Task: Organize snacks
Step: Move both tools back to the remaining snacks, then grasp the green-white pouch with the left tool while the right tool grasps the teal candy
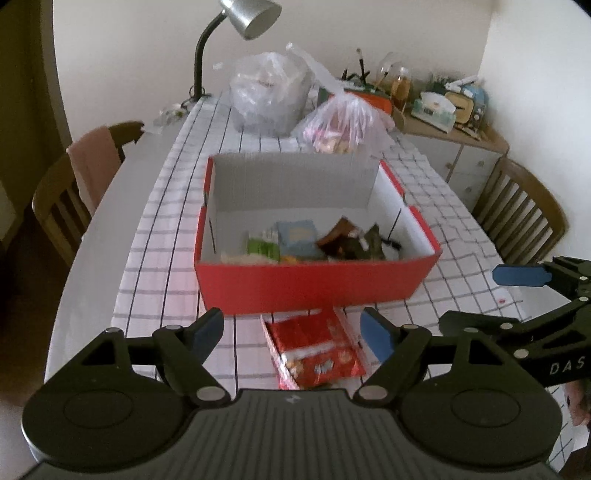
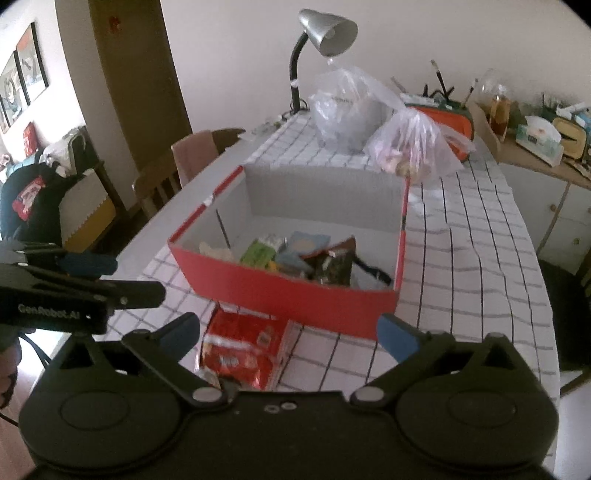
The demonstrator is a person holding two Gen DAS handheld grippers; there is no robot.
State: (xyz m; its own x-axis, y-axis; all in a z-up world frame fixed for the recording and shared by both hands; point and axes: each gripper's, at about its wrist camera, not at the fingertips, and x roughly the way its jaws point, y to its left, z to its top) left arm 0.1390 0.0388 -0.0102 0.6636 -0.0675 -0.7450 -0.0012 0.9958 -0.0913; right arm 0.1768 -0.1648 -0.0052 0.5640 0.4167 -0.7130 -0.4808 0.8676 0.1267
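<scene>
i see both tongs, left [image 1: 293,330] and right [image 2: 290,332], spread wide and empty above the red packet [image 1: 317,345]; box [image 1: 314,284] just beyond, bare worktop [image 2: 480,258] to its right.

**Right wrist view: both grippers spread, red packet loose on cloth**

Right gripper [image 2: 290,334] jaws wide apart, nothing between the pads. Red snack packet [image 2: 243,349] lies flat on the checked tablecloth [image 2: 461,258], just in front of the red box [image 2: 295,299]. Box holds several snack packs [image 2: 295,254]. Left gripper [image 2: 122,277] at left edge, jaws parted, empty. Two plastic bags [image 2: 373,118] and a desk lamp [image 2: 325,33] behind the box.
</scene>
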